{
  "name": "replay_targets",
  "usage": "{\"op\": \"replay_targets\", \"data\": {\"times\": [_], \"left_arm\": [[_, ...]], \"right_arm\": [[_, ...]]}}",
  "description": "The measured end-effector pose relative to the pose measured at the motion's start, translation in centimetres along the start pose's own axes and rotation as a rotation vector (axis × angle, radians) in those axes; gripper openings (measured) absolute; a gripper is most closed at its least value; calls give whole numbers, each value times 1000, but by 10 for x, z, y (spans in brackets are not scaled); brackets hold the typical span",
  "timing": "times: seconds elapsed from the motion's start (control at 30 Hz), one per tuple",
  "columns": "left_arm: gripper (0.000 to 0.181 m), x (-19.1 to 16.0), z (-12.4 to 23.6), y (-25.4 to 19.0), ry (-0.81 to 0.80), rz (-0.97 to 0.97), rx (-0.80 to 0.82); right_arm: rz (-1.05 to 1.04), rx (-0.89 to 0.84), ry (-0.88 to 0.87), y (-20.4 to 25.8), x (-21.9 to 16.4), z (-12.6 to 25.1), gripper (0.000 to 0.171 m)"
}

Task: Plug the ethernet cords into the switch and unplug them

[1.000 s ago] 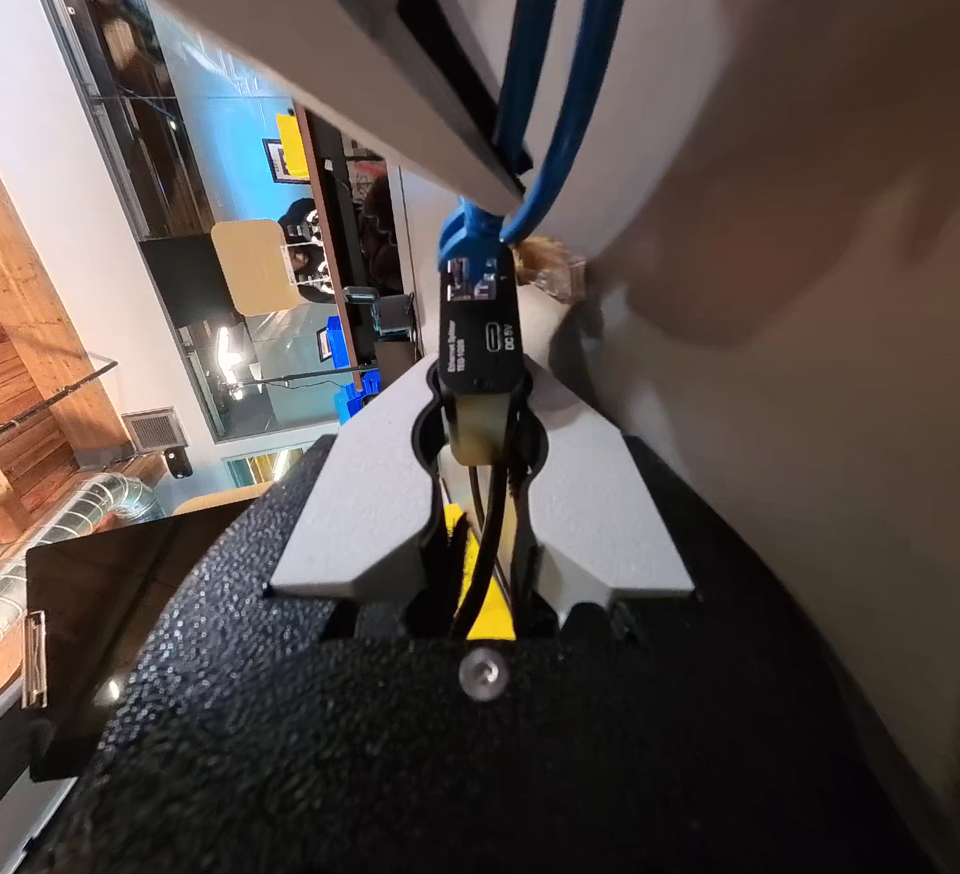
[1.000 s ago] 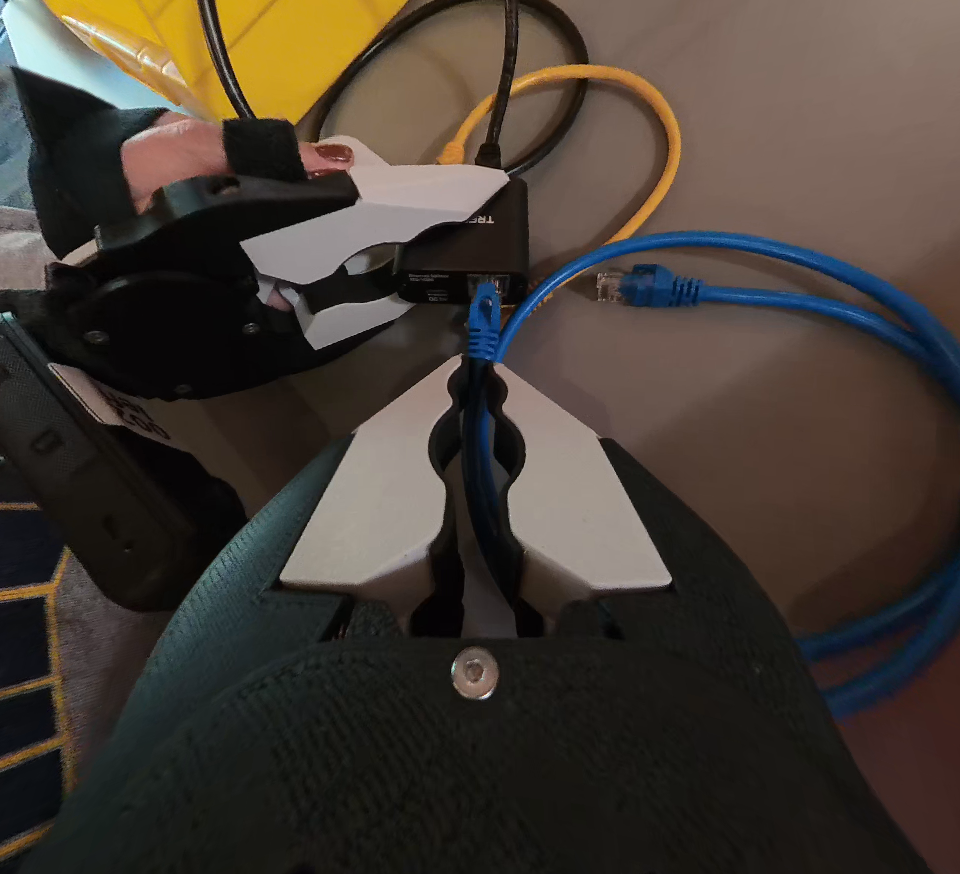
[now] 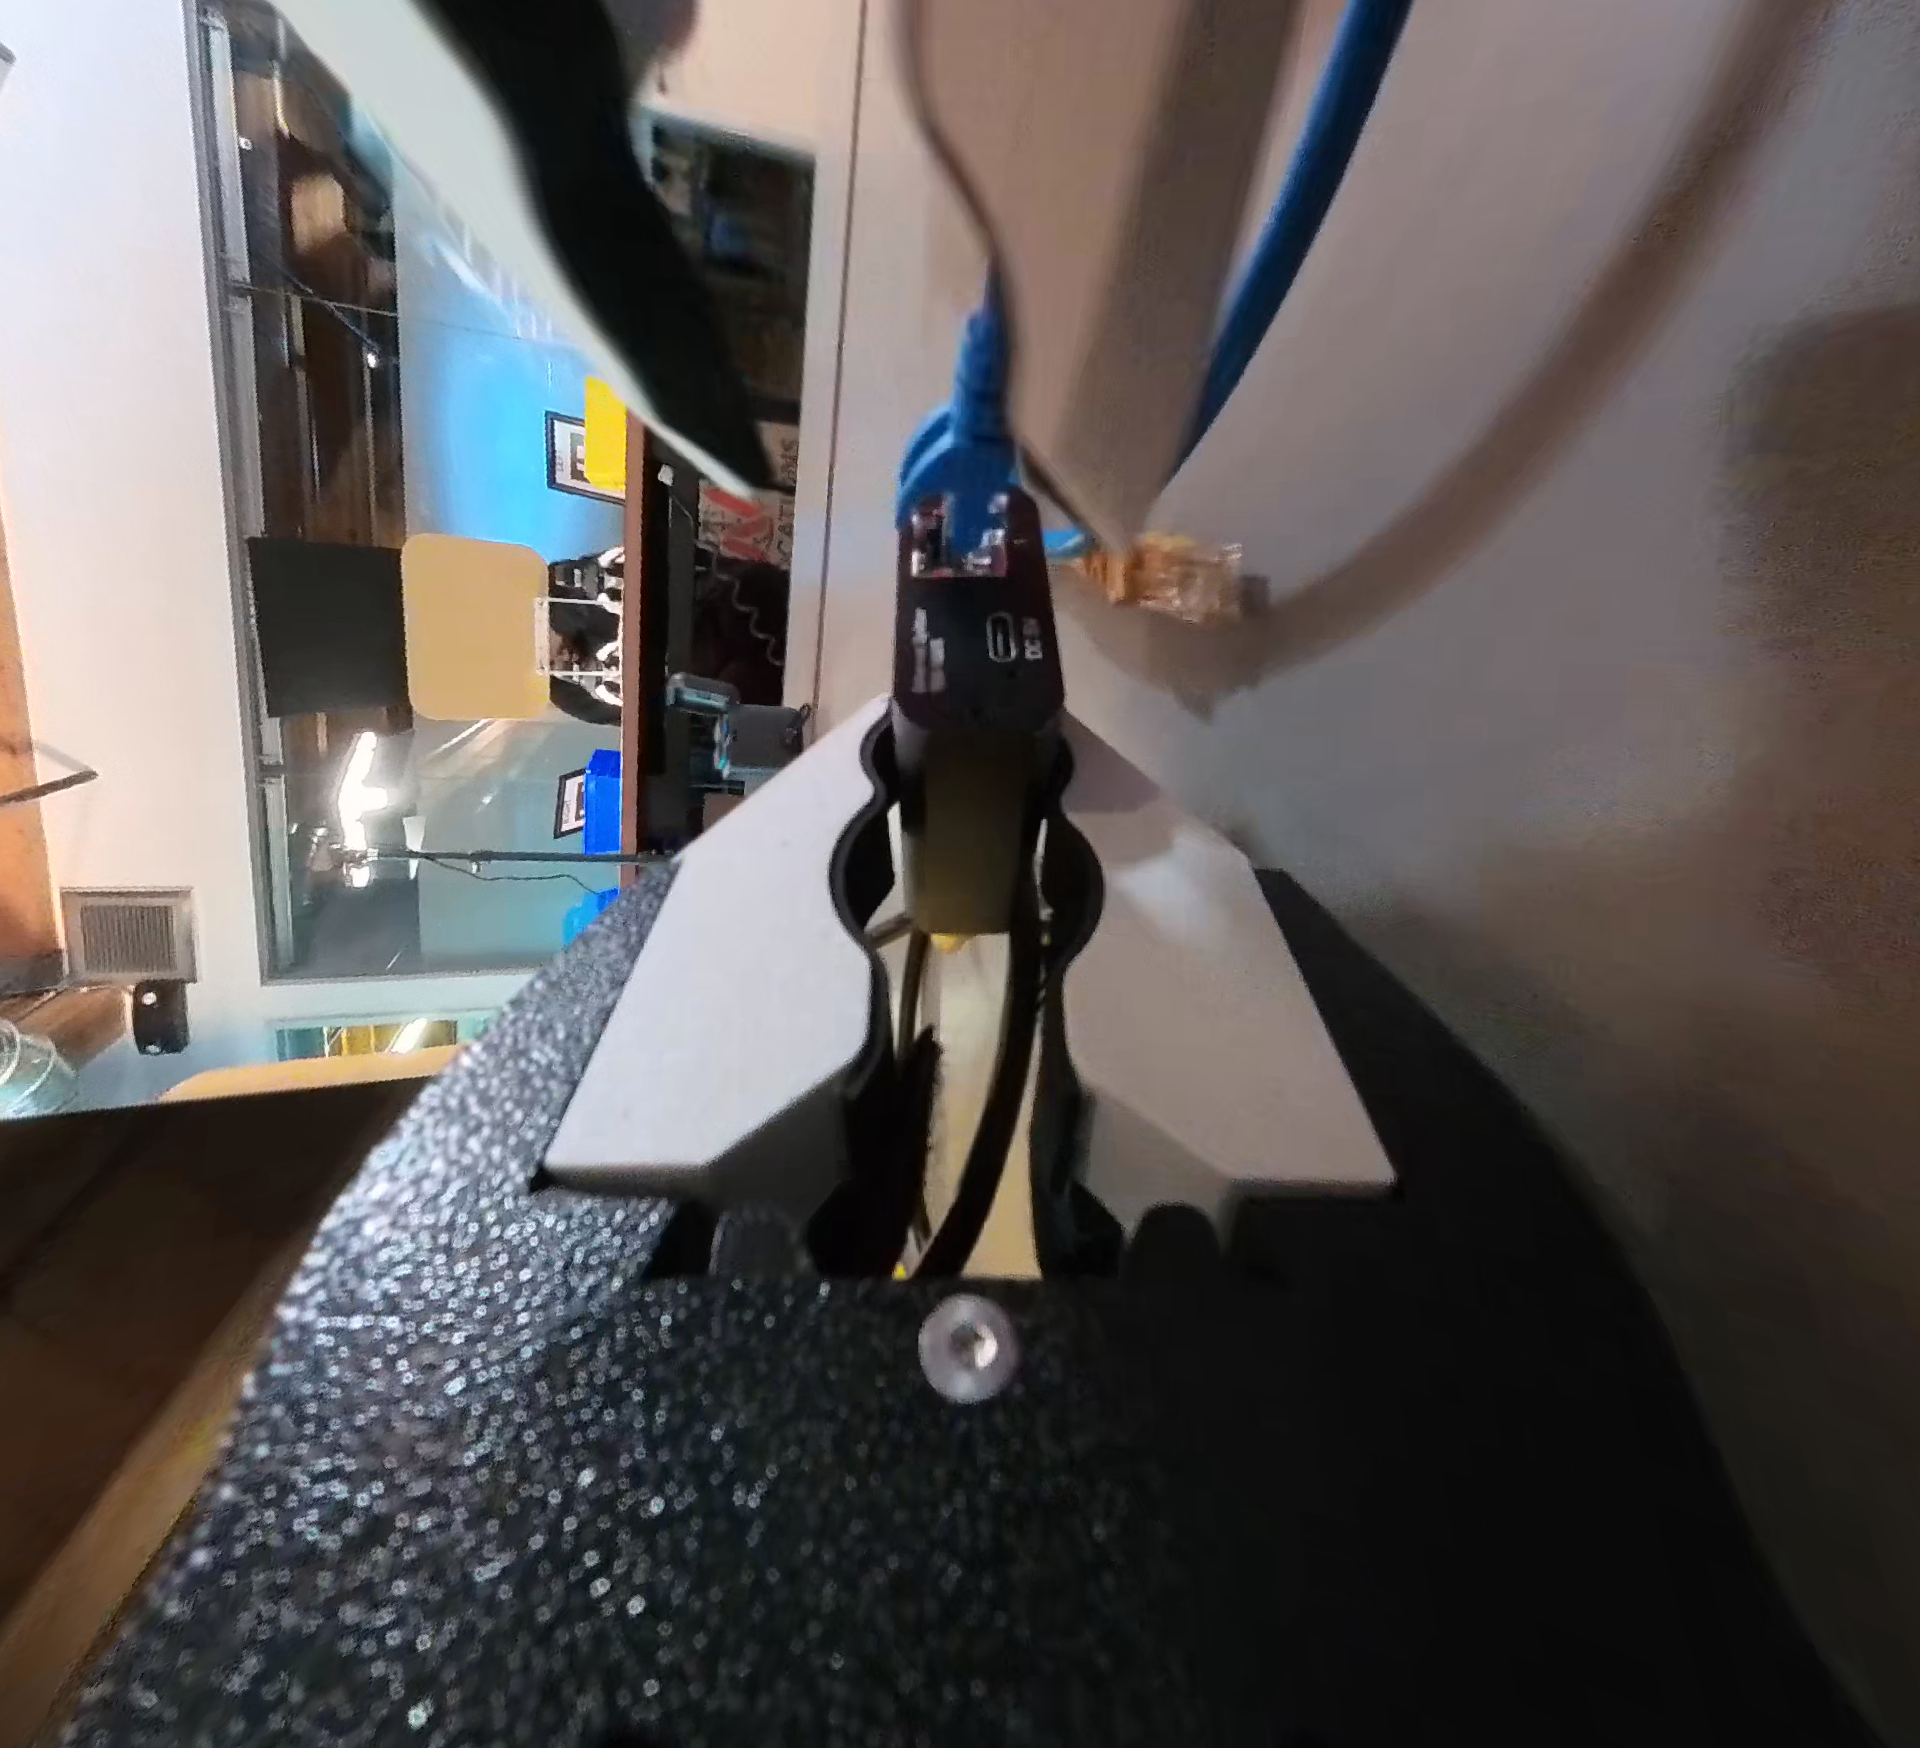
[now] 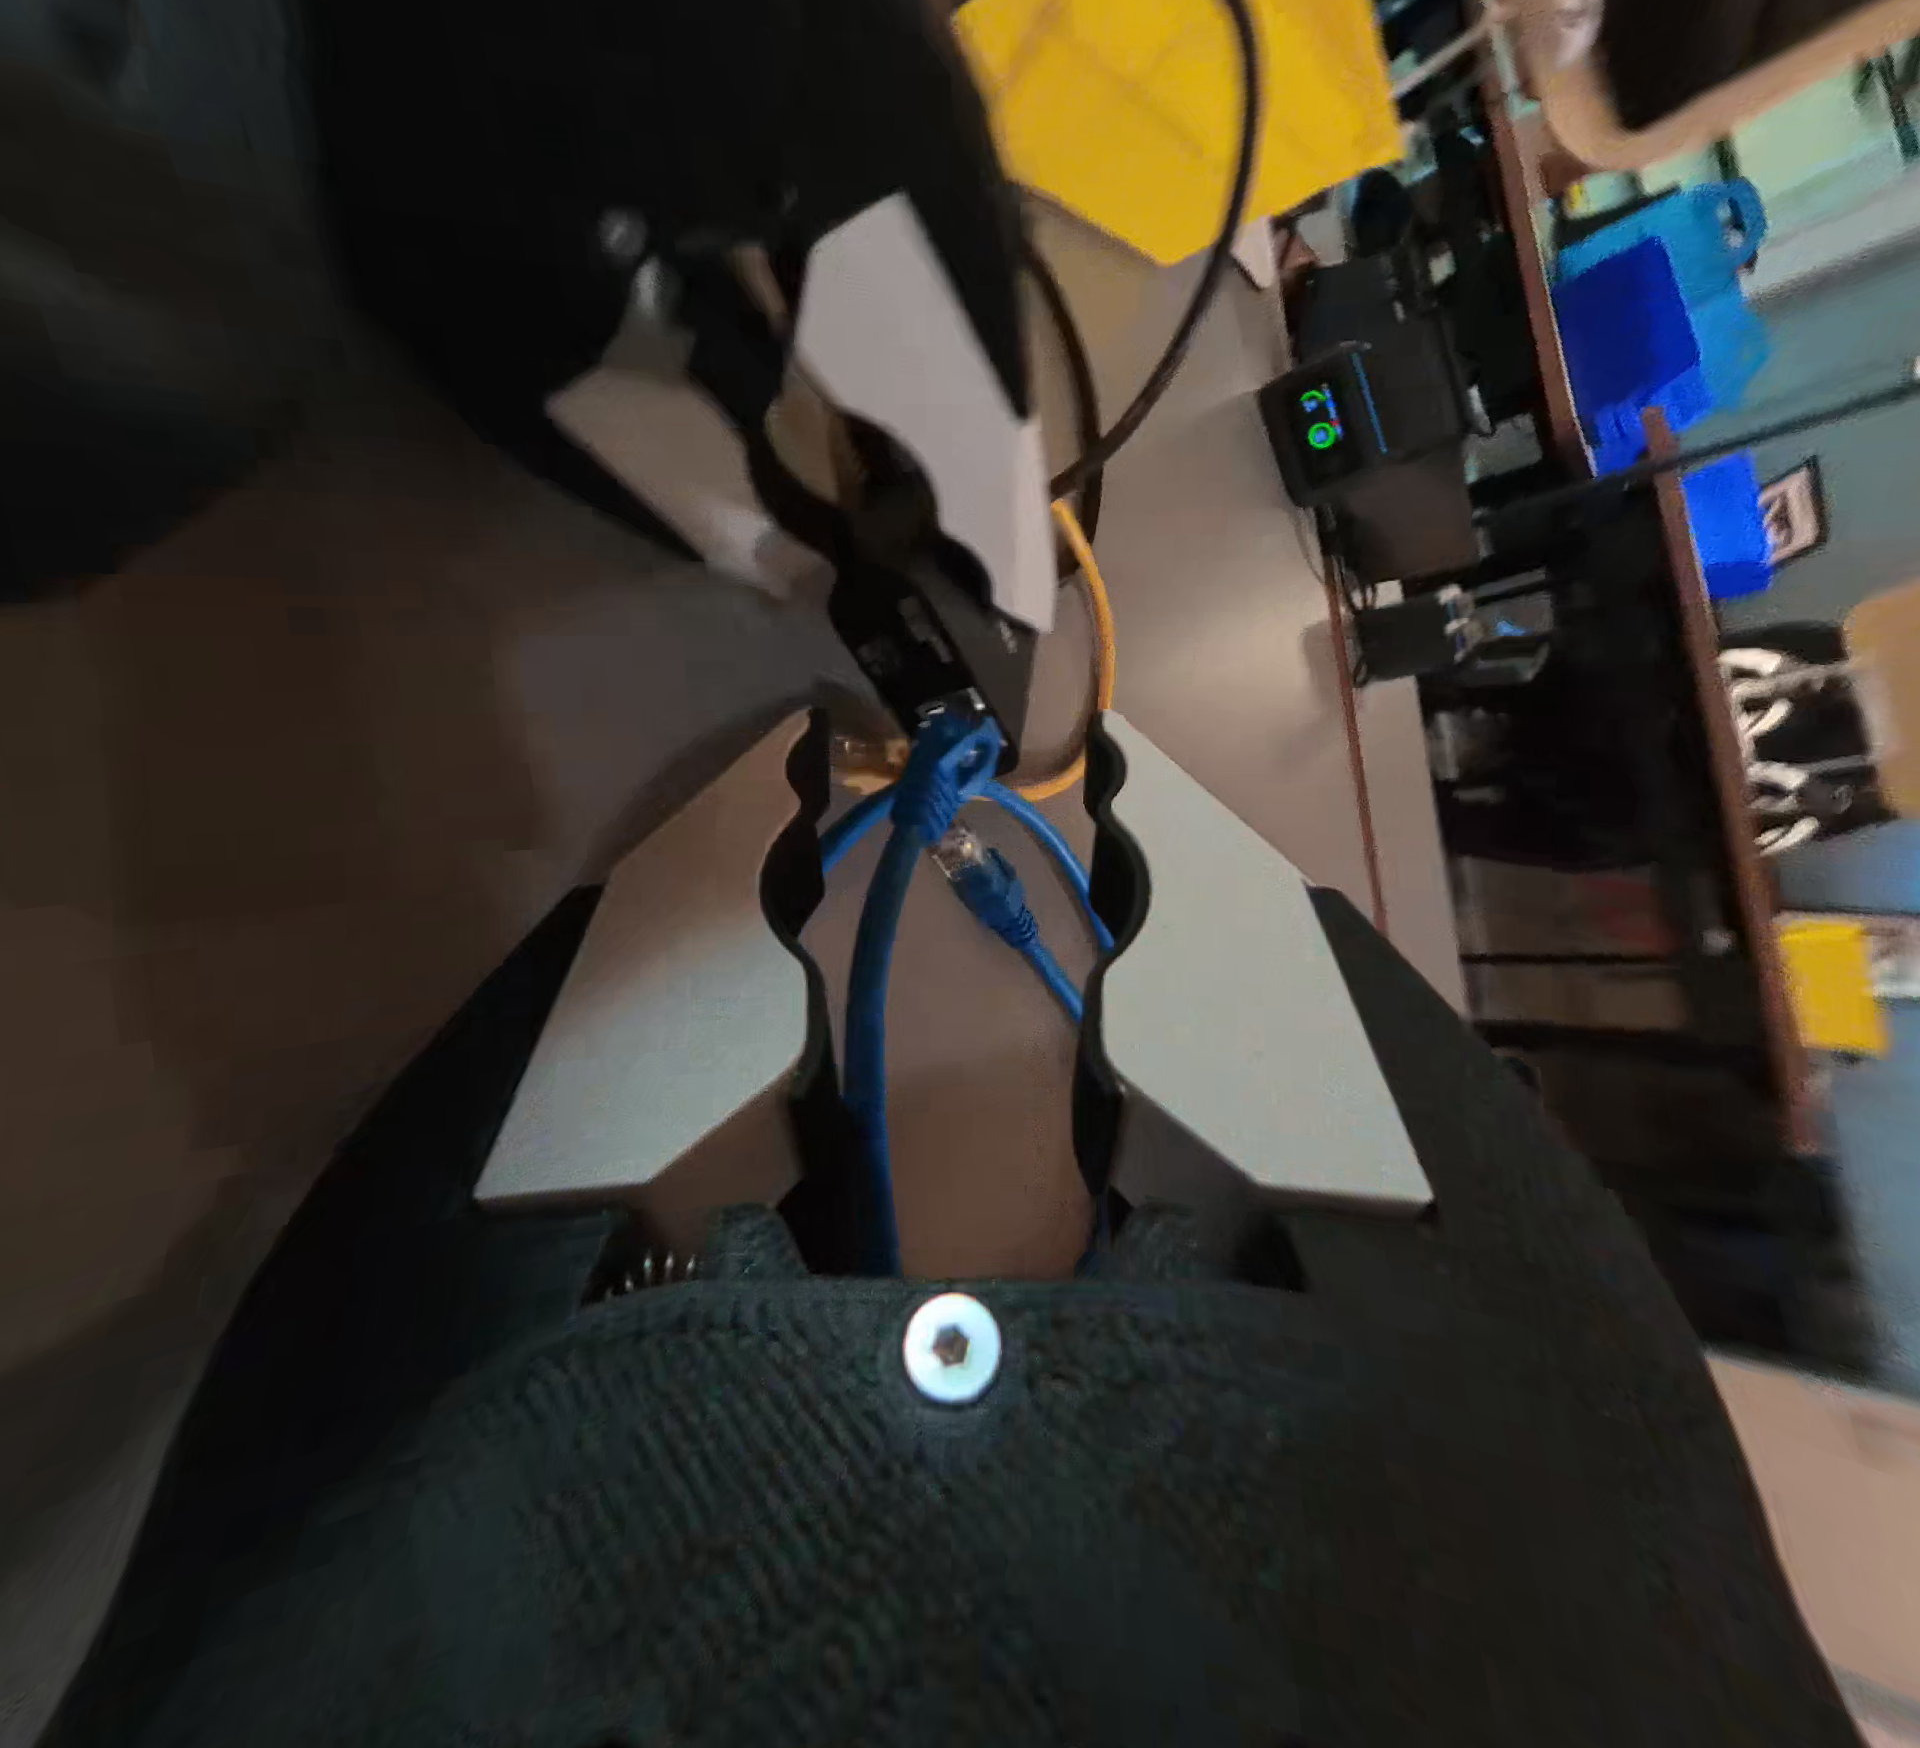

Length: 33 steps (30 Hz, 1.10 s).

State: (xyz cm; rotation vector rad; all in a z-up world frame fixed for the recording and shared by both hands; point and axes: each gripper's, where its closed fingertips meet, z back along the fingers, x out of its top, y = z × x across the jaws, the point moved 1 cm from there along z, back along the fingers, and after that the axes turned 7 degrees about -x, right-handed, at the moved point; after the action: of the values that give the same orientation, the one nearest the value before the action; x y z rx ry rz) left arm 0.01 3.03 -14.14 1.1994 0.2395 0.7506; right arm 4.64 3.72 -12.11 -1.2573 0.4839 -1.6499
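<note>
Left gripper (image 3: 971,742) I kept clamped on small black plastic switch (image 3: 977,628), held above grey table (image 3: 1558,763). Blue ethernet cord plug (image 4: 951,768) sat in switch port. Right gripper (image 4: 956,763) jaws stood apart around blue cord, not squeezing. Second blue plug (image 4: 982,877) lay loose.

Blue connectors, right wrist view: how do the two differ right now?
The upper blue connector sits in the black switch; the lower blue connector is in no port, its clear tip bare. The upper lies at the fingertips of the open right gripper; the lower lies farther back between the fingers. Both have blue boots.
</note>
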Motion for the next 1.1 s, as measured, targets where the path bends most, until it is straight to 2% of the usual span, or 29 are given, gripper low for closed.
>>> {"op": "replay_targets", "data": {"times": [0.1,0.2,0.23,0.3,0.4,0.43,0.47,0.5,0.53,0.63,0.8,0.97,1.1], "left_arm": [[22,4,3,2,-55,43,-6],[22,13,6,0,-129,30,-21],[22,17,7,-1,-153,24,-24],[23,23,9,1,-184,51,-17],[30,33,13,12,-298,198,-17],[50,38,17,20,-361,279,-5],[88,44,23,24,-430,344,-31],[104,48,29,31,-491,416,-30],[112,49,36,41,-535,475,0],[112,38,47,61,-566,522,118],[109,33,47,61,-563,539,141],[104,28,33,48,-478,497,106],[98,23,36,51,-472,503,127]], "right_arm": [[195,4,28,9,-4,-8,45],[293,-37,22,9,2,-14,42],[312,-47,31,8,2,-16,42],[356,-78,53,5,0,-19,24],[302,-119,79,-6,-4,-18,22],[272,-140,90,-13,-8,-17,22],[234,-173,96,-23,-11,-14,21],[185,-205,101,-35,-14,-11,21],[129,-238,101,-49,-17,-6,21],[-22,-333,75,-94,-20,13,21],[-198,-499,-30,-190,-8,62,21],[-154,-519,-127,-270,16,112,21],[-111,-556,-152,-337,28,154,21]]}}
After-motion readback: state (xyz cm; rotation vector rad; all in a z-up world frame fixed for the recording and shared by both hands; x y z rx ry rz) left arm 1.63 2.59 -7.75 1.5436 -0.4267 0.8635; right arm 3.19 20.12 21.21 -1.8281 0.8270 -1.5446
